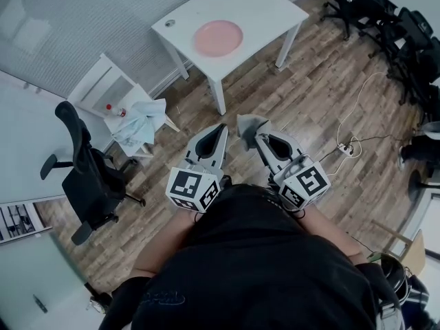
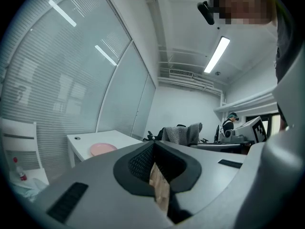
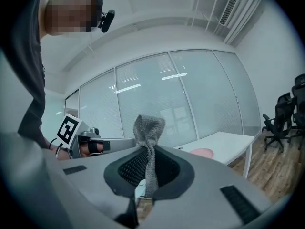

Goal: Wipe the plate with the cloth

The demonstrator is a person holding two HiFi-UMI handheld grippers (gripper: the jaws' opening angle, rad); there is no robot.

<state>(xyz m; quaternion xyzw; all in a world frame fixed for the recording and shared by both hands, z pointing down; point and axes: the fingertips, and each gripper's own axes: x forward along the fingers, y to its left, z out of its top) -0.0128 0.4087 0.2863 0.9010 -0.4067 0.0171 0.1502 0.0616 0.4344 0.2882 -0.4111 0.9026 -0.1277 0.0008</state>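
A pink plate (image 1: 218, 38) lies on a white table (image 1: 271, 9) some way ahead of me, across a stretch of wood floor. My right gripper (image 1: 260, 135) is shut on a grey knitted cloth (image 1: 249, 124), which sticks up past its tips. In the right gripper view the cloth (image 3: 148, 128) stands pinched between the jaws of the right gripper (image 3: 147, 149), with the plate (image 3: 204, 152) far beyond. My left gripper (image 1: 221, 126) is level beside it, shut and empty. In the left gripper view the left gripper (image 2: 153, 144) has its jaws together, and the plate (image 2: 102, 148) shows at the left.
A black office chair (image 1: 82, 177) stands at my left. A small white side table (image 1: 113, 88) holds a bottle and a pale rag (image 1: 141, 122). More black chairs (image 1: 385, 19) line the right. A cable and a power strip (image 1: 347, 146) lie on the floor.
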